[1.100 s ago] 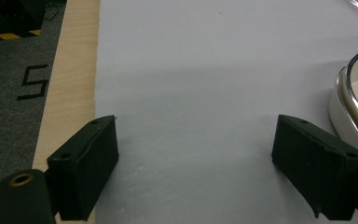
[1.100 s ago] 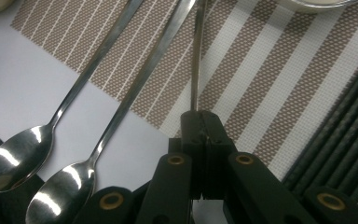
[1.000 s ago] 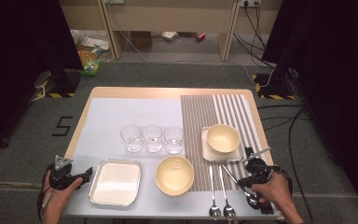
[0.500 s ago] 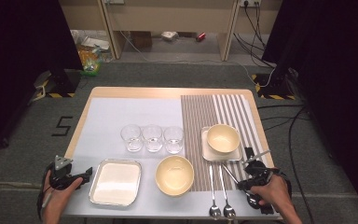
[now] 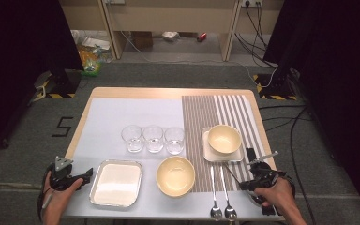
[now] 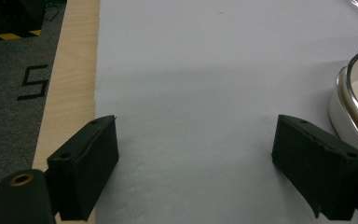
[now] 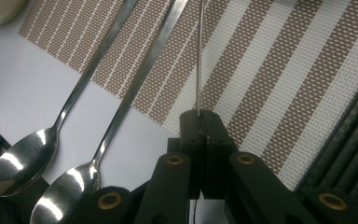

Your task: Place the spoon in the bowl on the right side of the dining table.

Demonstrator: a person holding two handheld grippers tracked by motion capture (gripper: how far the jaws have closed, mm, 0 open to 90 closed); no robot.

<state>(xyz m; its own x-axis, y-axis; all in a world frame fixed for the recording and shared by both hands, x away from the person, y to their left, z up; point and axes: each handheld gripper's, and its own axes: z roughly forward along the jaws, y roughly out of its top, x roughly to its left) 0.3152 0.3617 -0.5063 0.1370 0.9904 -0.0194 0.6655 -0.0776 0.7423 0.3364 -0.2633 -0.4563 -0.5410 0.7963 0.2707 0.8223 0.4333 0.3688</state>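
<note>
We hold a thin utensil handle [image 7: 198, 56] clenched in the right gripper [image 7: 200, 122], just right of the two spoons [image 7: 93, 140]; lay it down parallel to them. The left gripper [image 6: 196, 154] hangs released left of the tray [image 6: 354, 93]

Wooden table [image 5: 168, 92], pale sheet [image 5: 131, 117], striped mat [image 5: 220, 110] (right side)

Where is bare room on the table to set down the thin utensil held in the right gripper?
The right gripper is shut on a thin metal utensil. Bare striped placemat lies right of the two steel spoons and behind the cream bowl on the square plate. The white sheet behind the three clear glasses is free too. The front row is crowded.
</note>
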